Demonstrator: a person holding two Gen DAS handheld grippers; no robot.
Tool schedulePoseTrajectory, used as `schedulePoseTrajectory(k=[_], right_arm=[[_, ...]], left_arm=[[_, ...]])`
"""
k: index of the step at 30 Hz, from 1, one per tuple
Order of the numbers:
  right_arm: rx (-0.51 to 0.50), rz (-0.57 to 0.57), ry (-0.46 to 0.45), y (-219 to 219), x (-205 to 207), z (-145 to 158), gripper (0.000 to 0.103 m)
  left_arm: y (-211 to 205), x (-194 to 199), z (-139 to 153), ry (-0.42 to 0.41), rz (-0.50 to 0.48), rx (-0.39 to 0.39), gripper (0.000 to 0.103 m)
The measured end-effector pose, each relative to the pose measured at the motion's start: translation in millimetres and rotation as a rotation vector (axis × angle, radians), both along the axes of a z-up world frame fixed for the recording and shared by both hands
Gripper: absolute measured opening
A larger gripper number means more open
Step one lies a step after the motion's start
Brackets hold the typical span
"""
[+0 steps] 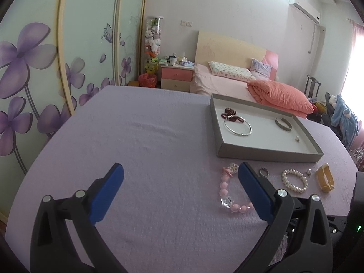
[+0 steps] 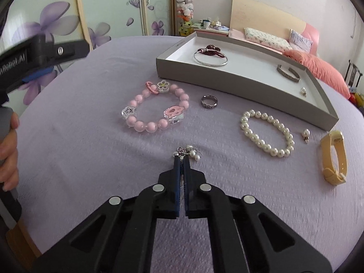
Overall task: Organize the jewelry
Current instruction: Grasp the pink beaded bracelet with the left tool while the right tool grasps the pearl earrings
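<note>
The right gripper [image 2: 181,157] has its jaws clamped on a small pearl-and-chain piece [image 2: 190,151] low over the purple counter [image 2: 91,136]; the grey tray [image 2: 238,77] lies ahead and to its right, past the ring [image 2: 209,102]. The left gripper [image 1: 180,170] hangs with jaws apart, holding nothing.

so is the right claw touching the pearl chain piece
Touching: the right wrist view shows the right claw shut on the pearl chain piece on the purple cloth.
</note>
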State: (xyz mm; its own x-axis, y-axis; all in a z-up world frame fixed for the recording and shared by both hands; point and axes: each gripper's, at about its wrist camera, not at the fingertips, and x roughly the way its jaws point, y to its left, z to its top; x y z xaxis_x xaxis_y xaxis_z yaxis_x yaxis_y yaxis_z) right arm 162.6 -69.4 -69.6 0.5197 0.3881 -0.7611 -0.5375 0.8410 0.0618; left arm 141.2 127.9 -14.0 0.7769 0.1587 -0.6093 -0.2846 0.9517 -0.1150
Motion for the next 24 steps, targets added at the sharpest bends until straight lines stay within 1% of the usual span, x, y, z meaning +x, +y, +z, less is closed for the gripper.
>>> schedulePoseTrajectory(k=[5, 8, 14, 19, 21, 22, 23, 24], right_arm=[[0.062, -0.081, -0.002, -37.9, 7.9, 7.5, 0.002], [0.112, -0.123, -0.019, -63.0, 10.9, 20.2, 0.002], [0.184, -0.160, -0.069, -89.5, 16.0, 45.9, 0.002], [0.220, -0.165, -0.081, -100.4, 22.9, 55.5, 0.002], [0.223, -0.164, -0.081, -101.7, 25.0, 56.6, 0.002], [0.226, -0.163, -0.081, -102.5, 24.8, 57.0, 0.002], [0.228, -0.161, -0.081, -102.6, 25.7, 57.4, 0.002], [0.229, -0.161, -0.082, -102.6, 26.3, 57.7, 0.002]], left_arm=[[-14.3, 10.1, -8.9, 0.042, -0.053, 0.014, 0.101], [-26.1, 20.6, -15.2, 0.075, -0.086, 0.020, 0.101], [-49.9, 41.3, -32.7, 0.148, -0.147, 0.036, 0.101], [-53.2, 52.4, -42.9, 0.176, -0.135, 0.054, 0.100], [-52.0, 57.4, -46.0, 0.187, -0.131, 0.053, 0.090], [-51.7, 61.0, -48.1, 0.202, -0.133, 0.052, 0.081], [-51.2, 64.4, -50.5, 0.217, -0.132, 0.049, 0.076], [-50.8, 66.9, -53.1, 0.226, -0.132, 0.043, 0.074]])
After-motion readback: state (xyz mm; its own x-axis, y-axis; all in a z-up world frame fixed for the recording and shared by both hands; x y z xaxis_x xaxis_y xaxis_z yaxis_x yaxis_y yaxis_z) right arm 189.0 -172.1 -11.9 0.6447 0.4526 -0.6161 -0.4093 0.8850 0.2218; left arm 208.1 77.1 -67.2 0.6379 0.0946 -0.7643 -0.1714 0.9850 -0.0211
